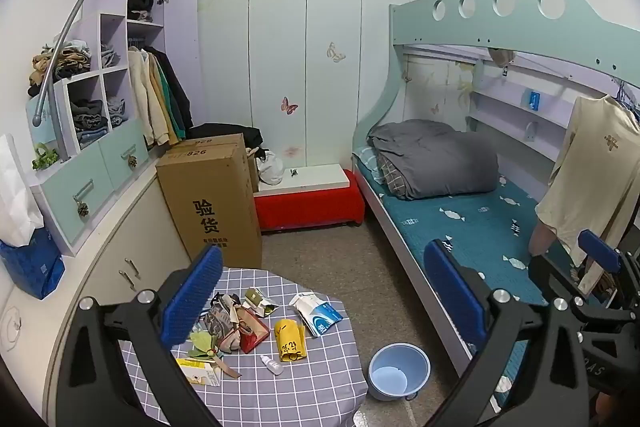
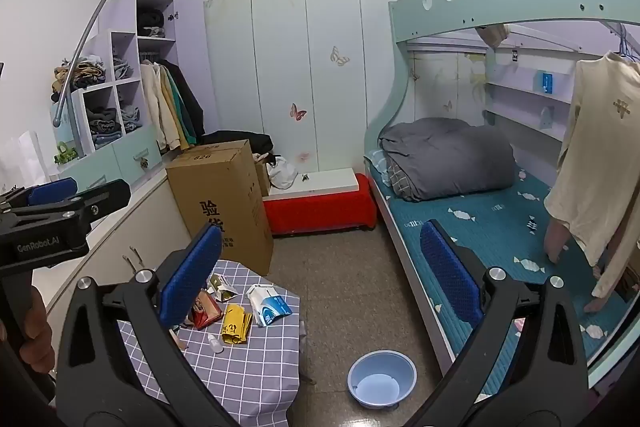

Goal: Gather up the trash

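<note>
The trash (image 1: pixel 256 327) lies in a loose heap on the checked tabletop (image 1: pixel 312 387) below me: a crumpled yellow wrapper (image 1: pixel 290 341) near the middle, a blue-and-white packet (image 1: pixel 318 315) to its right, a red-edged torn carton (image 1: pixel 250 333) to its left, a small white bottle (image 1: pixel 271 364) at the near edge. The yellow wrapper's long axis runs near to far; the bottle lies on its side, slanting toward the near right. The blue basin (image 1: pixel 398 371) sits on the floor just right of the tabletop, with the bed (image 1: pixel 472 227) beyond it. My left jaws (image 1: pixel 320 291) and right jaws (image 2: pixel 316 275) both stand fully open, holding nothing, hanging above the heap. I judge collecting has not started; next I must drop onto one piece, probably the wrapper, closing across its short width.
</note>
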